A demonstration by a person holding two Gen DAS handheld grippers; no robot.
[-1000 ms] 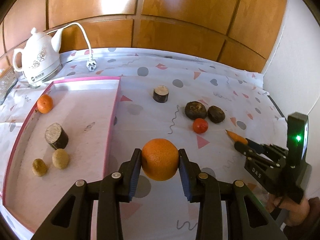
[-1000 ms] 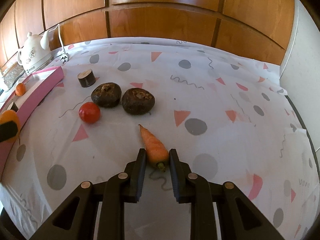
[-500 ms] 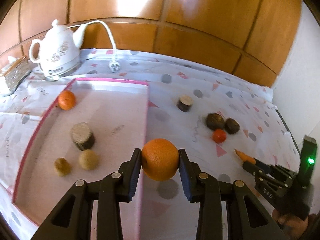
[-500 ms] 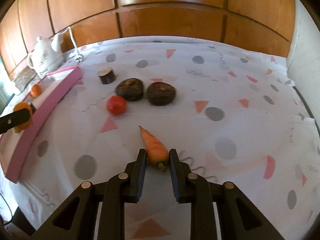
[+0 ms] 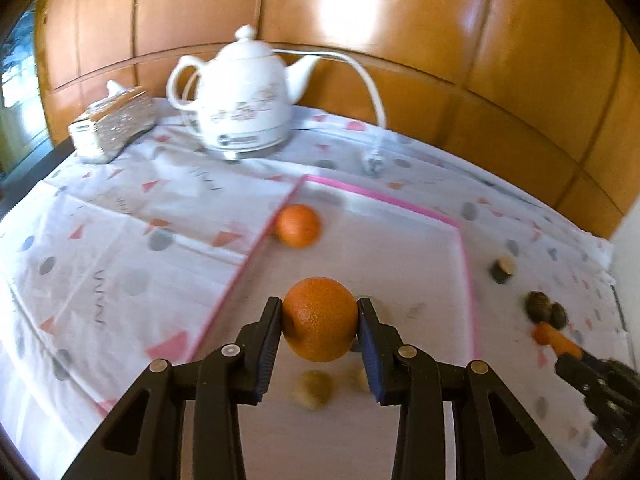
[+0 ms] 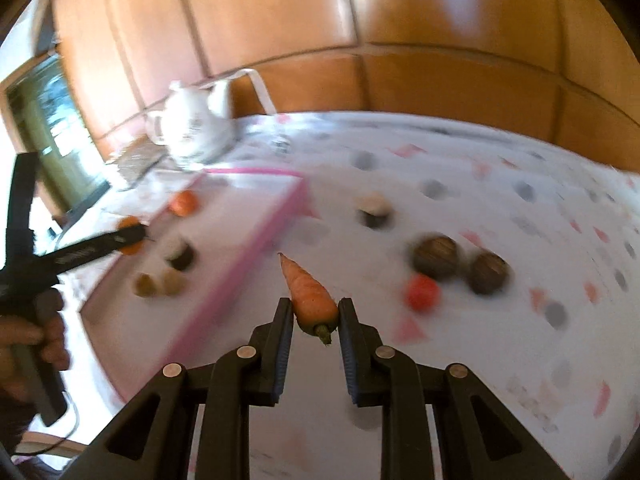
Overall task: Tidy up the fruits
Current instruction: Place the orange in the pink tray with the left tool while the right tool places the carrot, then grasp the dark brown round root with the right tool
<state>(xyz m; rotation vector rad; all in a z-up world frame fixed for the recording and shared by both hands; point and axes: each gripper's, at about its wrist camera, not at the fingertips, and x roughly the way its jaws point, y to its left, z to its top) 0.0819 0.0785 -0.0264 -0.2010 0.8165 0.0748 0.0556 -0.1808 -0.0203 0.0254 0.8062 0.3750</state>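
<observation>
My left gripper [image 5: 319,322] is shut on a large orange [image 5: 320,318] and holds it above the pink-rimmed tray [image 5: 466,256]. A smaller orange [image 5: 298,226] lies at the tray's far left corner, and two yellowish round fruits [image 5: 314,388] lie below the held orange. My right gripper [image 6: 314,318] is shut on a carrot [image 6: 308,294], held in the air just right of the tray's rim [image 6: 248,260]. The carrot also shows at the right of the left wrist view [image 5: 556,340].
A white kettle [image 5: 246,98] with a cord and a silver box [image 5: 112,122] stand beyond the tray. A red tomato [image 6: 422,292], two dark round fruits [image 6: 436,256] and a short log piece [image 6: 374,210] lie on the patterned cloth right of the tray. Another log piece [image 6: 180,254] is in the tray.
Both grippers have swung left toward the tray. The left gripper with the orange now hangs over the tray. The right gripper has carried the carrot up to the tray's right rim.
</observation>
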